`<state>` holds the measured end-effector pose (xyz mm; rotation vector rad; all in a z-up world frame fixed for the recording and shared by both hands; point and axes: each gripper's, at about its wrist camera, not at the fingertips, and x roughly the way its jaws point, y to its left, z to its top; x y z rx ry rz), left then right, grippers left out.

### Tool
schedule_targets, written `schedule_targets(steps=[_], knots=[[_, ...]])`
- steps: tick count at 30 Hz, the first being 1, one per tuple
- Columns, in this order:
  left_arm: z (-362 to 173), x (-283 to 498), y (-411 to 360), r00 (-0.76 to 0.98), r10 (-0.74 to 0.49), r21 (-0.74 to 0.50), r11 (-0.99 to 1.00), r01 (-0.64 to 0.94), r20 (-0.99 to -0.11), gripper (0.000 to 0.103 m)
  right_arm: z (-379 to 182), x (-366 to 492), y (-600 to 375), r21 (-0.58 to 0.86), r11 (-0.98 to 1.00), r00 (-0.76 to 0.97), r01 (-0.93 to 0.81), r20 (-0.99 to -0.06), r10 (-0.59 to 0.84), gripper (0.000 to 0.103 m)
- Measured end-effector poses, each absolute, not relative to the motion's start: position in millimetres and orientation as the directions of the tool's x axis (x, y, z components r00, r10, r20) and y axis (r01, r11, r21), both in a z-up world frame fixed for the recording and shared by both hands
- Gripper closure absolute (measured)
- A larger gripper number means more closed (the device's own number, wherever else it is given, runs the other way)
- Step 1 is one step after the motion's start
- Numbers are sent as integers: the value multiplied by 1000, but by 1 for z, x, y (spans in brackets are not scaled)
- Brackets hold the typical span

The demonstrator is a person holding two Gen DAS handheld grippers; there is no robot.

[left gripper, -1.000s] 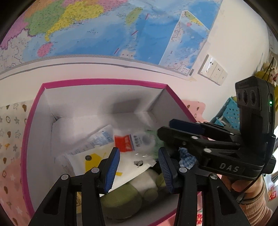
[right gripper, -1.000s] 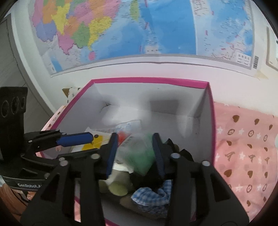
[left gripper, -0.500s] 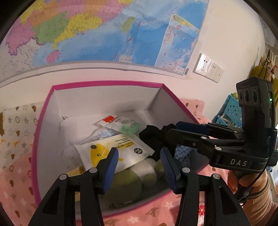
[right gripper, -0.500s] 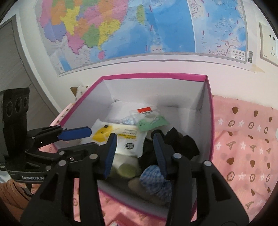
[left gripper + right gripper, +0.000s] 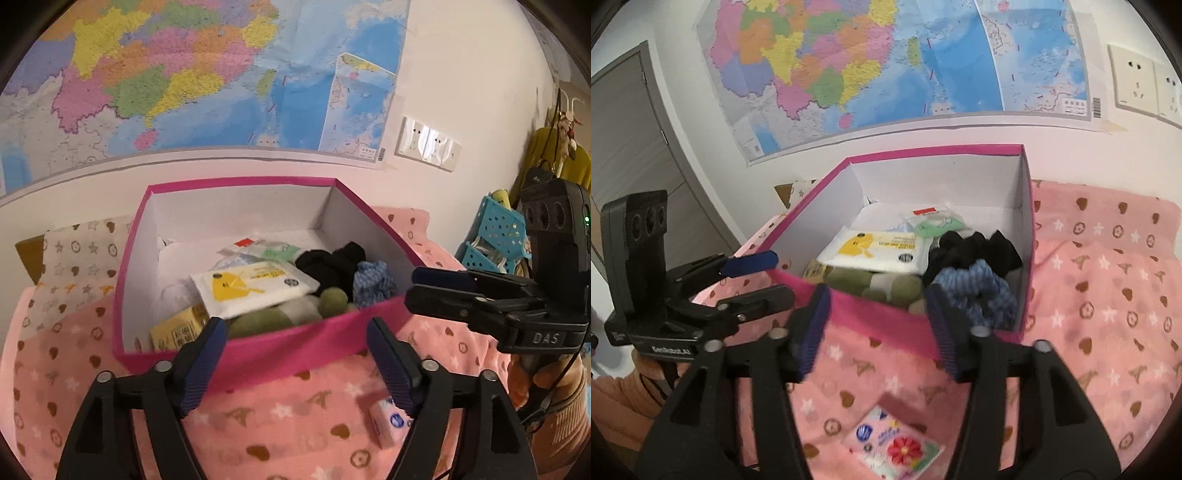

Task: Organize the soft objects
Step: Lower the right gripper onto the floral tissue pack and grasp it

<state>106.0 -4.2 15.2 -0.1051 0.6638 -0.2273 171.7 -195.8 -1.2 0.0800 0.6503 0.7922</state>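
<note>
From my left tongs (image 5: 295,360) I look over the near wall of the pink box (image 5: 280,347) on the pink blanket (image 5: 280,428). My left jaws have just been opening and stand wide, with nothing between them. Inside the box lie a white wipes pack (image 5: 255,286), a black cloth (image 5: 332,264), a blue scrunchie (image 5: 373,282) and a green plush toy (image 5: 280,317). A small tissue pack (image 5: 386,422) lies on the blanket, outside the box. My right tongs (image 5: 439,291) hover at the right.

From the right tongs (image 5: 875,330), the jaws have also just been opening — empty, half wide. A flowered packet (image 5: 897,445) lies on the blanket below them — the box (image 5: 886,319) sits just beyond.
</note>
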Motion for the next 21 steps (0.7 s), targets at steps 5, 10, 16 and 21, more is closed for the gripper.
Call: schedule_targets(steps=[5,10,16,21], knots=[[10,89,-10,759,-234,-158,972,174,-608,18,-11,151,-206,316,705,510,-635,-514,690,43],[0,77,-15,745,-228,-162,974,161,-627,14,-33,138,-217,360,716,495,-598,-537,683,39],[-12,71,-22,722,-227,-166,974,156,-653,14,-62,131,-235,420,738,474,-529,-575,667,38],[-24,70,-32,697,-221,-159,975,154,-682,14,-80,127,-245,451,747,457,-489,-597,660,38]])
